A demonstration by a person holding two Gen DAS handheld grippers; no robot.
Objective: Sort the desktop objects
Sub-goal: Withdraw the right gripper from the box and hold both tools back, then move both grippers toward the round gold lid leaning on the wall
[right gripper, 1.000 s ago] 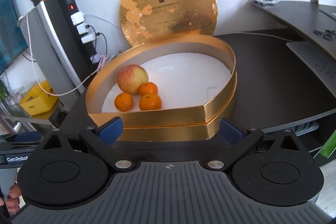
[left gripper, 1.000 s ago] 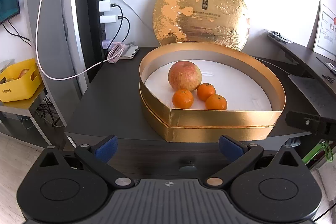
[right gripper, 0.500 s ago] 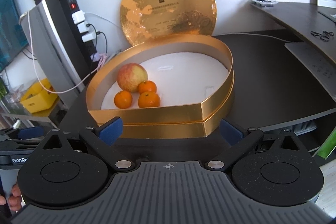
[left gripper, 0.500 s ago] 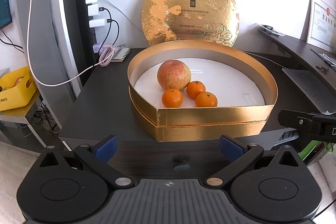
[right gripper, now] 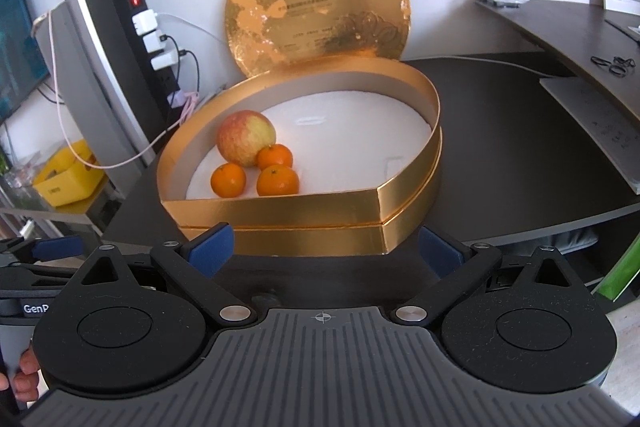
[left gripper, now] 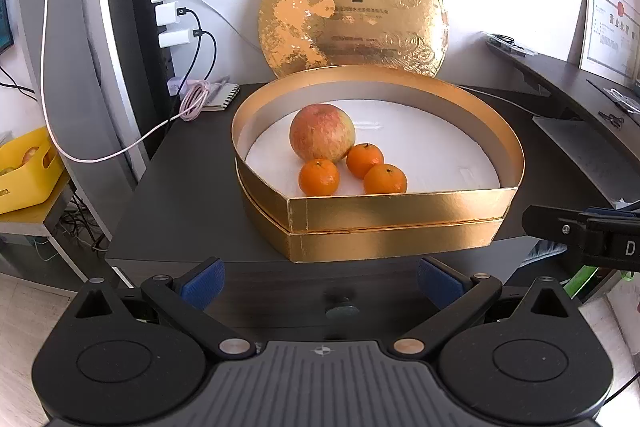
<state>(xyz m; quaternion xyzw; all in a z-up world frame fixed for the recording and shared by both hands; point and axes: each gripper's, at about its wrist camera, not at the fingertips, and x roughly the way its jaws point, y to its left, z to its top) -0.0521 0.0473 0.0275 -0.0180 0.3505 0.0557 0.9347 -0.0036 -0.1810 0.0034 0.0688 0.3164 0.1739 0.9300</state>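
Here, gold box (left gripper: 400,215) turns its flat side gripper-ward (left gripper: 320,281).

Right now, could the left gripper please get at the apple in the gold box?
Probably yes: the left gripper is open and empty, the box is lidless, but three tangerines sit in front of the apple.

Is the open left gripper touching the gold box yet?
Apart. The left wrist view shows the left gripper short of the gold box, dark table edge between.
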